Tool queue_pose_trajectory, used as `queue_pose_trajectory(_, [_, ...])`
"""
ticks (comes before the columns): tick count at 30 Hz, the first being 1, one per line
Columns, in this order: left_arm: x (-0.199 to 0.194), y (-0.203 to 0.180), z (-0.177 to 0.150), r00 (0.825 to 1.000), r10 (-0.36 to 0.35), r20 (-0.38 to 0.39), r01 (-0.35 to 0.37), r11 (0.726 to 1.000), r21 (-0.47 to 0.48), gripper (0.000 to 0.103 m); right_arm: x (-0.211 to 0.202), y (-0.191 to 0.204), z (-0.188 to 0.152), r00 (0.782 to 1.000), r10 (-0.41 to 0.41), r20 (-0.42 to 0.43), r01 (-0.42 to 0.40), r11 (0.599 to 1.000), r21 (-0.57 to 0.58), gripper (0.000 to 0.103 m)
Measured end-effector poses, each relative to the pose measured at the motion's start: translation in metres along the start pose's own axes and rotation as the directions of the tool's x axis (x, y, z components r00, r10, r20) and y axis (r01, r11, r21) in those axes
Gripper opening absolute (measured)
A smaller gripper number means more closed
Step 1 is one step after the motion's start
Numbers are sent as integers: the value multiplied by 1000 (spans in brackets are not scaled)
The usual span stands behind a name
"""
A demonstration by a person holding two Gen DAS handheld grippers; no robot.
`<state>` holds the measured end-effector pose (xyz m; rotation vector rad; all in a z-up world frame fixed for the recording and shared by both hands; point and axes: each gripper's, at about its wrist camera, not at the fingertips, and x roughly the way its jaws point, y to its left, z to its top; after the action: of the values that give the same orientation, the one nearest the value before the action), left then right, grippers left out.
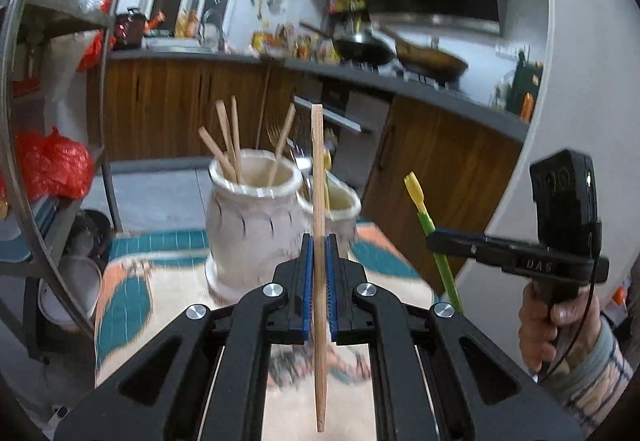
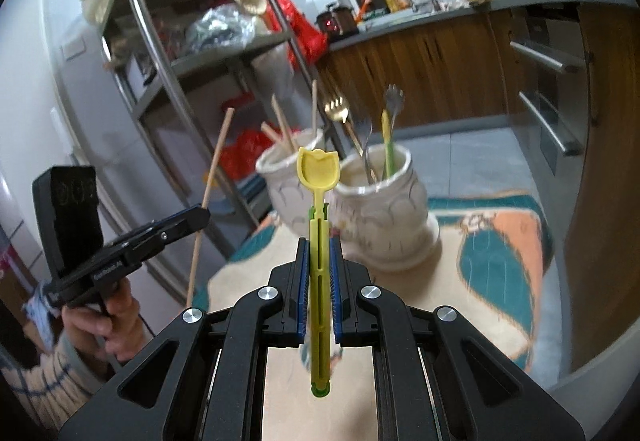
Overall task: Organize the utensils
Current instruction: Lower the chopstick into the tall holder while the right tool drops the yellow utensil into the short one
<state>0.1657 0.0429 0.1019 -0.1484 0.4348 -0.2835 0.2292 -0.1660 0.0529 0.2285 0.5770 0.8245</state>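
My left gripper (image 1: 319, 241) is shut on a wooden chopstick (image 1: 318, 181) held upright above the table, just short of two white ceramic jars. The nearer left jar (image 1: 252, 225) holds several wooden chopsticks; the right jar (image 1: 340, 209) holds forks. My right gripper (image 2: 319, 245) is shut on a yellow-green plastic spoon (image 2: 319, 177), bowl end up. In the right wrist view the chopstick jar (image 2: 286, 177) stands left and the fork jar (image 2: 380, 209), with metal forks and a yellow-green utensil, stands right. Each gripper also shows in the other view: the right (image 1: 436, 239), the left (image 2: 200, 217).
The jars stand on a table covered with a teal, orange and cream patterned cloth (image 2: 496, 241). A metal shelf rack (image 2: 172, 53) with bags stands to the left. A kitchen counter (image 1: 400, 81) with woks and wooden cabinets runs behind.
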Motion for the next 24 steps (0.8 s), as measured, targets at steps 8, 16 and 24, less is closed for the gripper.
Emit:
queue_pose_trajectory(8, [3,22,28,967,92,238,-69,992,-103,6,7,-15,18,982,-25,187,17,999,43,11])
queue_pose_trajectory(16, [30,26,45,944,63,325,-34,995,-96,6,33,-19,34,962,-24,271,20,1000,18,10])
queue_pose_trajectory(24, [53,32,68,901,71,427,-29,994,-104,6,49,-13,57,941,-41,334,54,998,-29,10])
